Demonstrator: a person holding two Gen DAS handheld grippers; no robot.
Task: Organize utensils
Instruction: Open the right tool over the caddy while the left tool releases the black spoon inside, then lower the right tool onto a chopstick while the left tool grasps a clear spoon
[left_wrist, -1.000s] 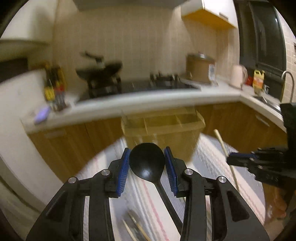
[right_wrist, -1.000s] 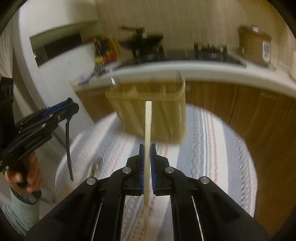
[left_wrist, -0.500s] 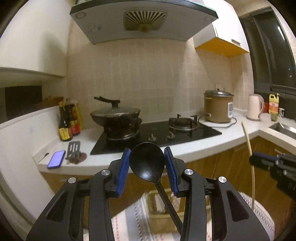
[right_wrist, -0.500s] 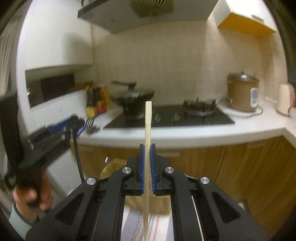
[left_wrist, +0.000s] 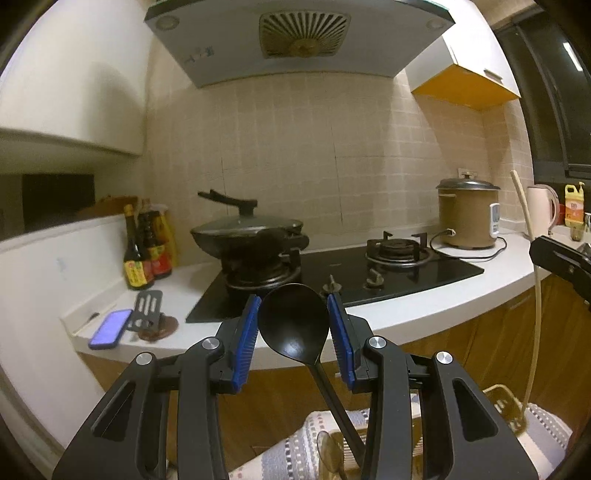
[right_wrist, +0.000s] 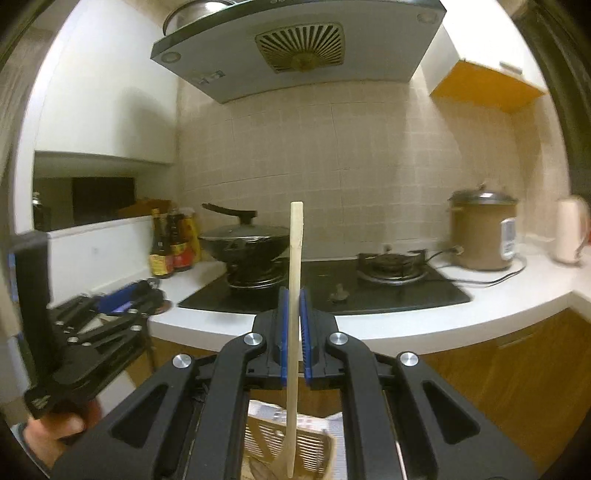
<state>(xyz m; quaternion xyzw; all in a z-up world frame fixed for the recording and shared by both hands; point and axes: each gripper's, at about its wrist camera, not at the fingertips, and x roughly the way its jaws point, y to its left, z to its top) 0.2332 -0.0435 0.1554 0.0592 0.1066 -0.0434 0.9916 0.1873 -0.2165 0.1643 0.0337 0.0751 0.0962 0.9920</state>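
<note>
Left gripper (left_wrist: 292, 332), raised before the kitchen counter (left_wrist: 424, 310): its blue pads (left_wrist: 245, 341) sit against the two edges of the bowl of a black spoon (left_wrist: 293, 326), pinching it; the handle slants down and to the right between the gripper's arms toward a slotted beige utensil basket (left_wrist: 496, 400) resting on a striped cloth (left_wrist: 288, 450). Right gripper (right_wrist: 294, 334): pads pressed together on a pale wooden utensil (right_wrist: 295, 280) held upright, its upper end level with the wok (right_wrist: 245, 242), its lower end over the basket (right_wrist: 310, 445); whether it touches the basket cannot be told. In the left view the same wooden utensil (left_wrist: 532, 295) shows at the right edge, beside the black body of the right gripper. Background: range hood (left_wrist: 295, 37) bearing a small sticker whose writing is too small to read; lidded wok (left_wrist: 245, 234) on the black gas hob (left_wrist: 388, 273); brown rice cooker (left_wrist: 467, 216) with a white front panel, markings illegible; sauce bottles (left_wrist: 138, 258) with yellow and red labels, characters not readable; a yellow bottle (left_wrist: 573, 210) by the pale kettle (left_wrist: 541, 208); a phone (left_wrist: 110, 328) and a black slotted spatula (left_wrist: 146, 310) lying on the counter.
</note>
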